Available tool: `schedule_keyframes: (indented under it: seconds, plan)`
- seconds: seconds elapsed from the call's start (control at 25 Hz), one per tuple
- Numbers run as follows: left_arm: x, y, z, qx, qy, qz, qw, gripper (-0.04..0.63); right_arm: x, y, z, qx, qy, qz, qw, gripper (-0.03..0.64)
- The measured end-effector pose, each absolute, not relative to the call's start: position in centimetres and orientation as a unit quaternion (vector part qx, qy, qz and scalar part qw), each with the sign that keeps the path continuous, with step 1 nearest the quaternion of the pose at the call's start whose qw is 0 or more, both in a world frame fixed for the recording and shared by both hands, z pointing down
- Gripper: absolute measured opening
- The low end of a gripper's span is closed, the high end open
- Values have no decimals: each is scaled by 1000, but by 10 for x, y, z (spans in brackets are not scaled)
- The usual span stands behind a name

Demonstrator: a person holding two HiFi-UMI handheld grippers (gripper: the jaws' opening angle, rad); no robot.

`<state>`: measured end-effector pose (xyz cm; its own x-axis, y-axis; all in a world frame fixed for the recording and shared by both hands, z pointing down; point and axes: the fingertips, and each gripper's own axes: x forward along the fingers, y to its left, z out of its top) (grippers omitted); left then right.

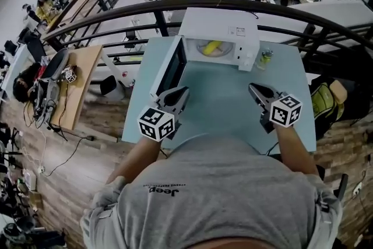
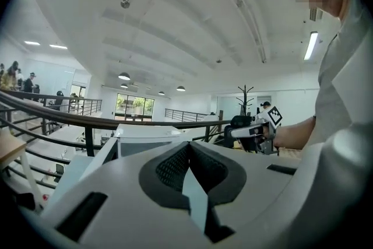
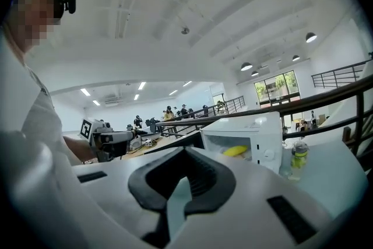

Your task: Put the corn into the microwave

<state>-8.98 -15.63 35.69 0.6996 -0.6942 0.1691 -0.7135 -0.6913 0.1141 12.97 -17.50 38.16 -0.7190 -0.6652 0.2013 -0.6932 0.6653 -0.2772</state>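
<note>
Two tools clenched on nothing: my left tool point(image 1: 185, 89) and right tool point(image 1: 252, 86), above the tabletop point(image 1: 221, 111). The corn point(image 1: 211, 47) lay inside the microwave point(image 1: 221, 23) ahead, long axis roughly crosswise. Its open door point(image 1: 173, 67) stood nearer my left tool.

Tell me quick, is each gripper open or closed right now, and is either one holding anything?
Left gripper: closed, holding nothing.
Right gripper: closed, holding nothing.
</note>
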Motion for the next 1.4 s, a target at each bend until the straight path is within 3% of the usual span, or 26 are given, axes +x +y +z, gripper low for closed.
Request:
schedule_keyframes:
  seconds: [0.28,1.4]
  plan:
    - [-122,-162,355,923,-372,44,87,19,94,-176,370,372,-912,169,46,17]
    - [-100,-178,354,919,-379,32,99,18,129,-192,374,380,-910,159,52,17]
